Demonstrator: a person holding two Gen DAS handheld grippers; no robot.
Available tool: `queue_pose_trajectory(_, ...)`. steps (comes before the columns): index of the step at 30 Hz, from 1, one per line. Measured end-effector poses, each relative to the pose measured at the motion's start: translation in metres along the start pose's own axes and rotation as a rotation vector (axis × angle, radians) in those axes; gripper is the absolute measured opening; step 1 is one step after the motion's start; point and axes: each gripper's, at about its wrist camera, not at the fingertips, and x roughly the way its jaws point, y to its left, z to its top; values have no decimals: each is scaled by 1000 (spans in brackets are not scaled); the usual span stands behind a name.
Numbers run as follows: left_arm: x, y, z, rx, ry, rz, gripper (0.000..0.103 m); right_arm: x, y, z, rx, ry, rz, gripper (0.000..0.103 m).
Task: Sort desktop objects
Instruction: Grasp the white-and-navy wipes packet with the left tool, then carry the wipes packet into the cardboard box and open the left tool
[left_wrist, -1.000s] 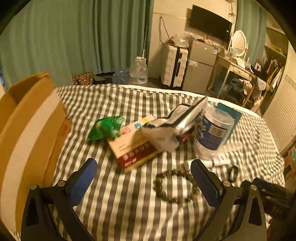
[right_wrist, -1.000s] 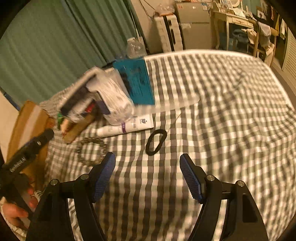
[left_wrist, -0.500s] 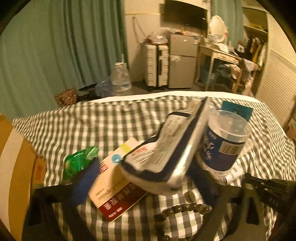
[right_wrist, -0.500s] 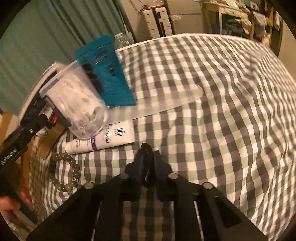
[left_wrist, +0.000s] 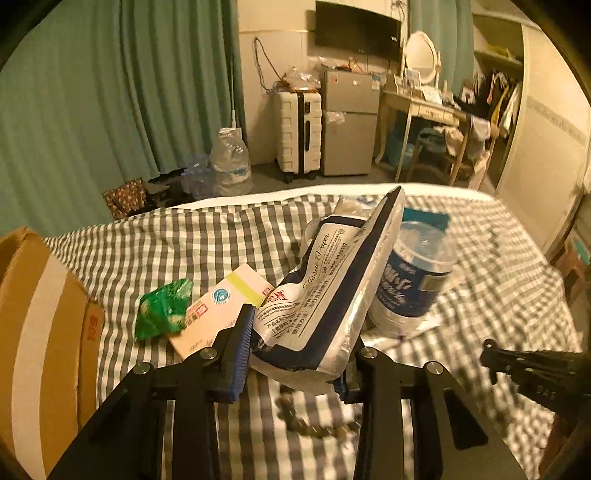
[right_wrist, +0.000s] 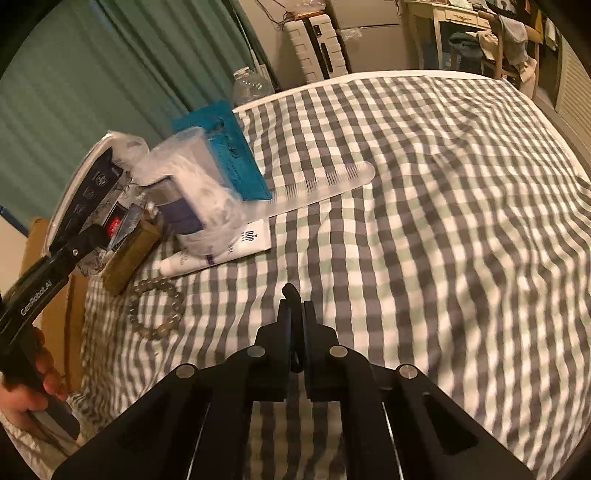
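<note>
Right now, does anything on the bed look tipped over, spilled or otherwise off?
Yes. The clear jar with the blue label lies tipped on its side, resting on the white tube, rather than upright. Nothing looks spilled. The tissue pack stands tilted only because the left gripper is clamping it.

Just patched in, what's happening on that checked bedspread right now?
A person is clearing clutter off the checked bedspread with a gripper in each hand. The left gripper has just been closing and now clamps the tissue pack, tilted up off the pile. The right gripper is shut on the black hair tie. The bead bracelet, white tube, clear ruler, plastic jar, green wrapper and flat box lie on the cloth.
</note>
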Motion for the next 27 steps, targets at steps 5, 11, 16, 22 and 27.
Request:
queue_pose_trajectory(5, -44, 10, -6, -76, -16, -15, 37, -33, 12, -1, -29, -19, 8, 5)
queue_pose_trajectory(11, -97, 48, -21, -223, -20, 5, 37, -64, 60, 10, -106, -44, 66, 5)
queue_pose_trajectory(16, -146, 96, -34, -309, -55, 63, 37, -92, 137, -2, -228, -71, 124, 5)
queue_pose_trajectory(22, -201, 163, -46, -399, -104, 144, 37, -109, 230, -19, -408, -91, 197, 5)
queue_pose_trajectory(27, -233, 215, -62, -449, -140, 209, 37, -109, 309, -34, -503, -86, 271, 5)
